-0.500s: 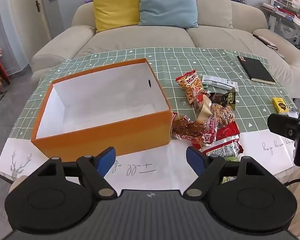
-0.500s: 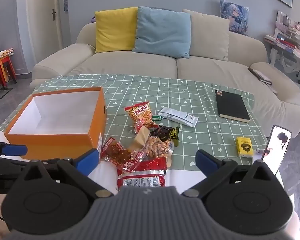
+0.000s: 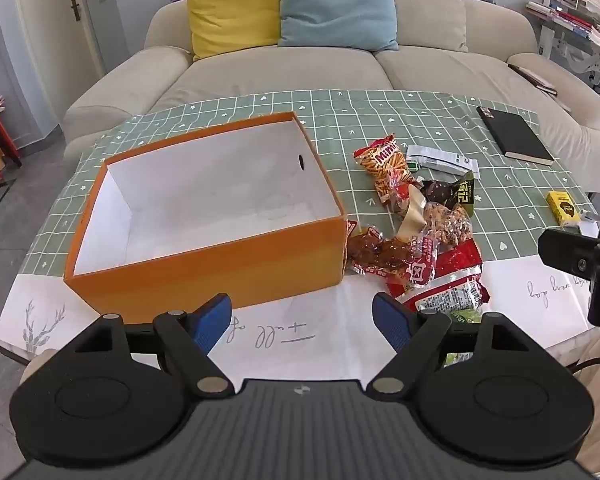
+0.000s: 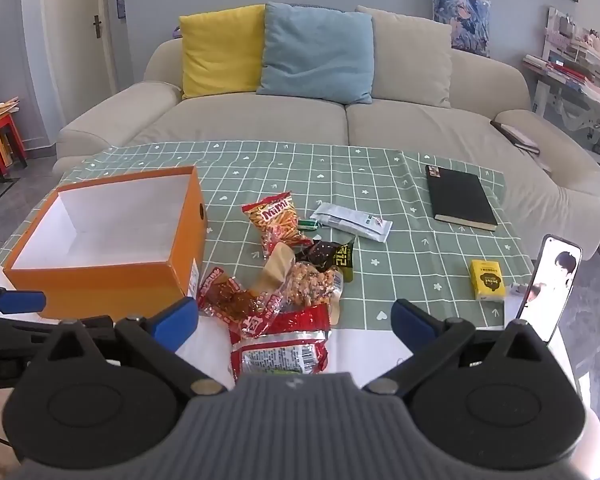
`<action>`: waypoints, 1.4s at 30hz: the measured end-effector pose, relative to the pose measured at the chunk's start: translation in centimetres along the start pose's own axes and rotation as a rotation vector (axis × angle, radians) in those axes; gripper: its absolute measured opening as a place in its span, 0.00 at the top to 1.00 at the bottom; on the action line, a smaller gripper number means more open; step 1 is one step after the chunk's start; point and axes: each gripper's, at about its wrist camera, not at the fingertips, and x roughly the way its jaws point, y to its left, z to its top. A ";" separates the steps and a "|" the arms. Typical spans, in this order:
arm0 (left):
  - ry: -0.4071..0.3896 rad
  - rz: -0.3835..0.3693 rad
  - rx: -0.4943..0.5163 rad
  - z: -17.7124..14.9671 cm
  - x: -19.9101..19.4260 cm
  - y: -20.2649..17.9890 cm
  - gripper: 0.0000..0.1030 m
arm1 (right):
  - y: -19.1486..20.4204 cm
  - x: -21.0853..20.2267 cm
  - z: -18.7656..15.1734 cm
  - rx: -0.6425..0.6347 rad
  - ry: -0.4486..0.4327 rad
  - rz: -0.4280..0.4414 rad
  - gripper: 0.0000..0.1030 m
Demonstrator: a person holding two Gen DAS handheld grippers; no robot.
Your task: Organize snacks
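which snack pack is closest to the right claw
The red pack with the silver printed back, at the pile's near edge, just ahead of the open right claw. The MiMi stick-snack bag and dark green-labelled pack lie farther back.

Left gripper (image 3: 302, 318) level and low, short of the orange box (image 3: 204, 264), jaws spread wide, nothing between the blue pads (image 3: 212, 320); right gripper (image 4: 296, 318) to the right of the box, jaws likewise wide apart and empty. Left gripper's pad tip (image 4: 18, 302) shows beside the box's near corner.
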 end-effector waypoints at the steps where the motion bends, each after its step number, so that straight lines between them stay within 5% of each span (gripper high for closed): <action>1: 0.000 0.000 0.001 -0.1 0.0 0.0 0.09 | 0.1 0.0 0.0 0.000 0.001 0.000 0.04; 42: 0.030 -0.004 0.020 0.0 0.2 -0.8 0.09 | 0.2 0.4 0.1 0.002 0.057 0.006 0.04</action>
